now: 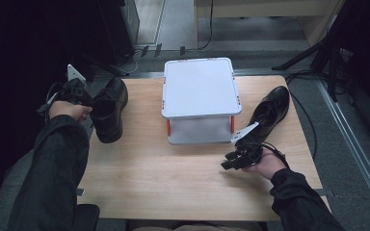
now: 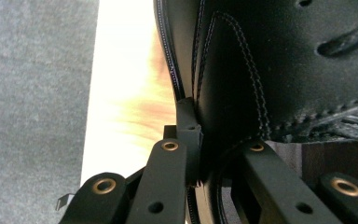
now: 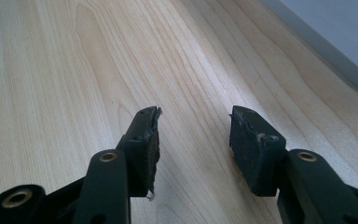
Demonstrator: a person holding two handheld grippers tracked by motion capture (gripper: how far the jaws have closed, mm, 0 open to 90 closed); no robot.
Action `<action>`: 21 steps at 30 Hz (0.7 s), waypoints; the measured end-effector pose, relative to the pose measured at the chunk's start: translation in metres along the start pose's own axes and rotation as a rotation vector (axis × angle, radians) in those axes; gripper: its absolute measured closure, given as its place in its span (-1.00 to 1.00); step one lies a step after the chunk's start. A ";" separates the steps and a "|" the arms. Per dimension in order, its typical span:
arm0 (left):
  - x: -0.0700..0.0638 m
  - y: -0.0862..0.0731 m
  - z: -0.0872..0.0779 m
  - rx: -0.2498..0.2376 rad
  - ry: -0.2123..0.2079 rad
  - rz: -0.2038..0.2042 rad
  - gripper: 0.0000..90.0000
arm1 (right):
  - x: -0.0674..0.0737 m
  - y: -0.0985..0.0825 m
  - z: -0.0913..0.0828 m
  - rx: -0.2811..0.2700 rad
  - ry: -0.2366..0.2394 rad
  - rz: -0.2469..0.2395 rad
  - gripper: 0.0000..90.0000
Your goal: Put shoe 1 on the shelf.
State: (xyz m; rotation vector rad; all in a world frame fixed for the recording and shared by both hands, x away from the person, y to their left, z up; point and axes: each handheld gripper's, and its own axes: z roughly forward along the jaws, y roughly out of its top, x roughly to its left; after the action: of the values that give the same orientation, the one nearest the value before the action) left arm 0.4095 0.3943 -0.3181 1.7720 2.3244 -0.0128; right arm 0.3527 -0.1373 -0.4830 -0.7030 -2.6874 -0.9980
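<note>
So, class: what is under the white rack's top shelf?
Under the rack's top shelf a lower white shelf shows between orange posts, bare at its front. Its back part is covered by the top.

A white box [image 1: 201, 94] stood at the back middle of the wooden worktop [image 1: 173, 178]. One black shoe [image 1: 110, 109] lay at the left edge, and the left tongs [image 1: 87, 100] touched it. Another black shoe [image 1: 271, 111] lay to the right of the box. The right tongs [image 1: 227, 161] rested on the worktop near that shoe.
</note>
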 end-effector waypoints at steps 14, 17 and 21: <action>-0.081 0.015 -0.055 -0.037 -0.017 0.102 0.91 | 0.000 0.004 0.002 0.001 0.010 -0.013 0.18; -0.102 0.018 -0.066 -0.037 -0.027 0.122 0.91 | 0.000 0.004 0.002 0.004 0.011 -0.015 0.18; -0.124 0.020 -0.074 -0.041 -0.028 0.142 0.91 | 0.001 0.004 0.002 0.005 0.011 -0.017 0.18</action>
State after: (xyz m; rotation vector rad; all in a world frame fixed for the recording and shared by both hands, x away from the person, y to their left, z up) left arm 0.4467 0.2920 -0.2211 1.8996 2.1583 0.0327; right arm 0.3540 -0.1331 -0.4819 -0.6724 -2.6898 -0.9967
